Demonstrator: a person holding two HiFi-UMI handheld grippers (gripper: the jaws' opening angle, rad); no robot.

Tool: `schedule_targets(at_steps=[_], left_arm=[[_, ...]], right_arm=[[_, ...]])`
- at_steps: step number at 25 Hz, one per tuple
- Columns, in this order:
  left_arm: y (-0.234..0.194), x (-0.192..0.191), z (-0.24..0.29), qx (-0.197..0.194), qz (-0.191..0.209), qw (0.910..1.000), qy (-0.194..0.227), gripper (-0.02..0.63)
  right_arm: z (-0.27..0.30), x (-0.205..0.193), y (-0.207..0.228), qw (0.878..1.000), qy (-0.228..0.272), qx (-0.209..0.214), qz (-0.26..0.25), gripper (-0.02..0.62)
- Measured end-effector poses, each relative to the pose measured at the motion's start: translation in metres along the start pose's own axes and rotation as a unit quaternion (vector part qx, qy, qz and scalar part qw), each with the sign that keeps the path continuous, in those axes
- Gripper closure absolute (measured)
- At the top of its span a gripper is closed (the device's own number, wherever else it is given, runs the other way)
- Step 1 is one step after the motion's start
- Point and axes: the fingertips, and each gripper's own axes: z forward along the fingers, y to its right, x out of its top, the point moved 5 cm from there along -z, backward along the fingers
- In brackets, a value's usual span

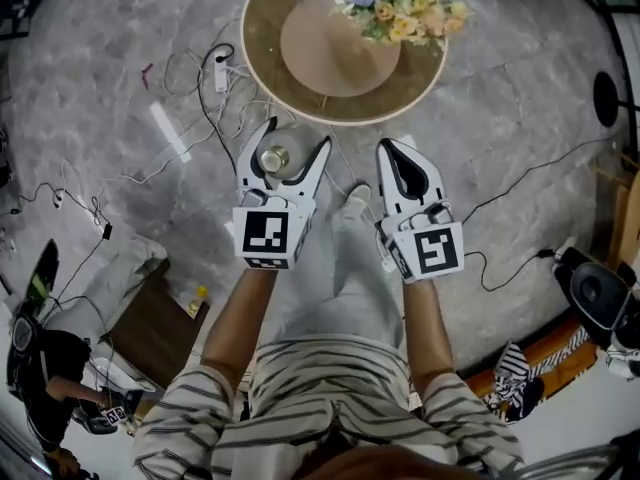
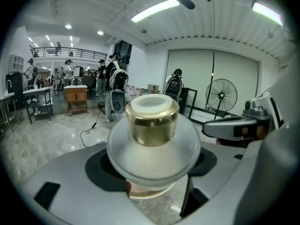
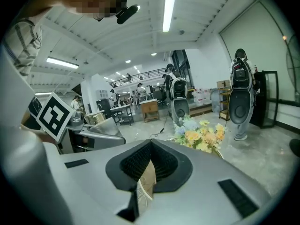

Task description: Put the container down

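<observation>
Frosted glass with a gold collar and a pale cap: the container point(image 2: 152, 130) is clamped between the jaws of the left gripper point(image 1: 296, 138), which press its wide body from both sides, cap uppermost. A grip on the body rather than the neck looks chosen to keep it steady until it is set down. It hangs in the air on the near side of the round table point(image 1: 268, 80), over the floor and not over the top. The right gripper point(image 1: 388, 154), just beside it on the right, is closed on nothing and held level with the left, probably in reserve. Flowers point(image 1: 400, 6) take the table's far right. The near left of the top is bare and is the likely landing place.

Only the head view shows the container short of the table edge. Only the left gripper view shows the collar, the cap and how the body seats against the jaws. The right gripper view confirms its jaws meet with only a slit between them, the flowers beyond.
</observation>
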Motion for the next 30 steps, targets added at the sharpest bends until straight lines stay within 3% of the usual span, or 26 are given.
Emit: schedule_targets(at_steps=[17, 30], left_arm=[[-0.017, -0.107, 0.119, -0.010, 0.016, 0.9992, -0.035, 0.276], [-0.032, -0.181, 0.196, 0.000, 0.062, 0.9951, -0.077, 0.275]], right_arm=[[0.050, -0.077, 0.040, 0.999, -0.030, -0.009, 0.035, 0.586], [0.068, -0.116, 0.054, 0.997, -0.056, -0.024, 0.051, 0.586]])
